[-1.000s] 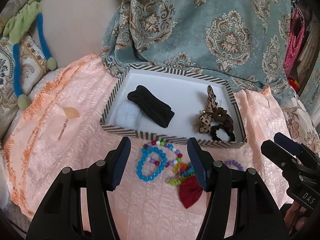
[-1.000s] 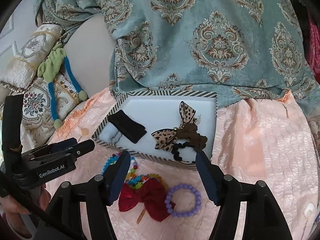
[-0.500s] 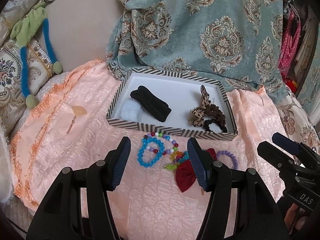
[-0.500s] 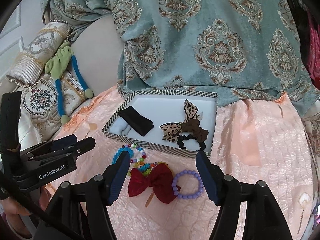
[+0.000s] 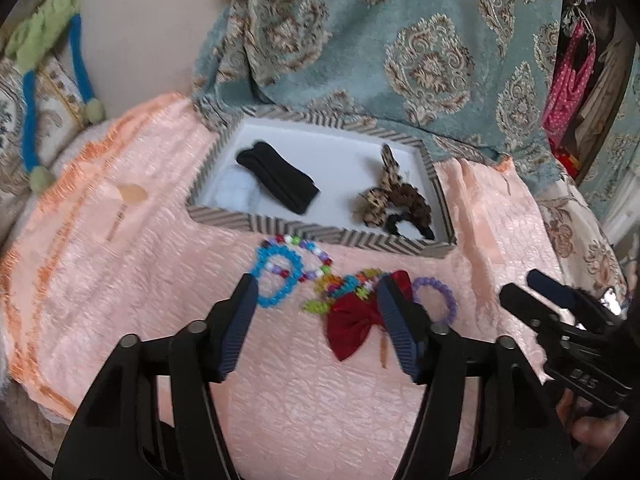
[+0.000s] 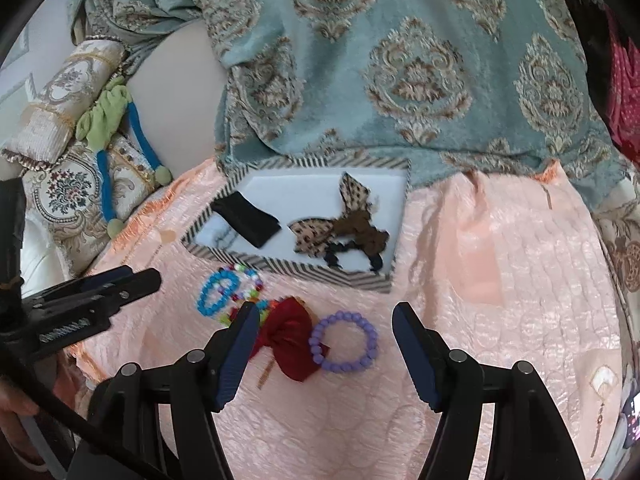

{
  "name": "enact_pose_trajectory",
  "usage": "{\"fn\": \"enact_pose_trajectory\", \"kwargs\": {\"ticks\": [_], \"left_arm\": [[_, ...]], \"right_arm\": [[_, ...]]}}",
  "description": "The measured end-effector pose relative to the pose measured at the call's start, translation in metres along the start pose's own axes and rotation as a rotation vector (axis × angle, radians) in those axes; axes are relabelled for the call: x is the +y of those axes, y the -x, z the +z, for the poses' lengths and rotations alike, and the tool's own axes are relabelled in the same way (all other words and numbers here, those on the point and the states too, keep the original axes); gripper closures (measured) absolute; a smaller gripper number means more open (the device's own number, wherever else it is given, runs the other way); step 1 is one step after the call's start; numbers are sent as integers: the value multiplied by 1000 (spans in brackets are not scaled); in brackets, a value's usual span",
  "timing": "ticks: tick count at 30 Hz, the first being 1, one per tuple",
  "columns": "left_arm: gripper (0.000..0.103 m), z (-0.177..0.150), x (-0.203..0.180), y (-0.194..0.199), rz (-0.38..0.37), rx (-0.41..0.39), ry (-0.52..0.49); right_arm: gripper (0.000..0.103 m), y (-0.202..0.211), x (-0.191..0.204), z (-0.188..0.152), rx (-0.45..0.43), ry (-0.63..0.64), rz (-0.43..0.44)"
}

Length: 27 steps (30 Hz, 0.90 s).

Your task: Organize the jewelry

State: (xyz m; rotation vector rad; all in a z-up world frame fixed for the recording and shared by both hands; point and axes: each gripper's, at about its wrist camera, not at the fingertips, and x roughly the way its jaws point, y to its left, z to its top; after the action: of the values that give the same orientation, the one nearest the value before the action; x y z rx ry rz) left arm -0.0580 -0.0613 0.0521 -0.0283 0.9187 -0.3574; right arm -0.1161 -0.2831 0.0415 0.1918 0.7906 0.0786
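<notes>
A striped-rim box [image 5: 320, 235] [image 6: 288, 268] with a white floor holds a black hair band [image 5: 278, 182], a leopard-print bow [image 5: 384, 192] [image 6: 340, 220] and a dark scrunchie [image 5: 408, 224]. In front of it on the pink cloth lie a blue bead bracelet [image 5: 276, 276] [image 6: 216, 292], a multicoloured bead bracelet [image 5: 316, 252], a red bow [image 5: 356, 320] [image 6: 288, 336] and a purple bead bracelet [image 5: 436, 298] [image 6: 344, 342]. My left gripper [image 5: 316, 304] hovers over the pile, its jaws opening with nothing between them. My right gripper [image 6: 322, 332] stands open above the red bow and purple bracelet, gripping nothing.
A teal patterned blanket [image 5: 400, 40] is draped behind the box. Embroidered cushions with a green and blue toy [image 6: 116, 128] lie at the left. An earring [image 5: 128, 200] rests on the cloth left of the box. Another earring [image 6: 600, 392] lies far right.
Both grippers have drawn back from the box, so the box looks smaller and the beads and bows show fuller. The left jaws stand a little wider.
</notes>
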Motion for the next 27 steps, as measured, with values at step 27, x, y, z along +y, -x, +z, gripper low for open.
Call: {"fn": "enact_pose_trajectory", "kwargs": {"ticks": [27], "left_arm": [[37,-22,-49,-97,-187,203,-370]], "right_arm": [[63,-103,-41,-23,196,91,-18]]}}
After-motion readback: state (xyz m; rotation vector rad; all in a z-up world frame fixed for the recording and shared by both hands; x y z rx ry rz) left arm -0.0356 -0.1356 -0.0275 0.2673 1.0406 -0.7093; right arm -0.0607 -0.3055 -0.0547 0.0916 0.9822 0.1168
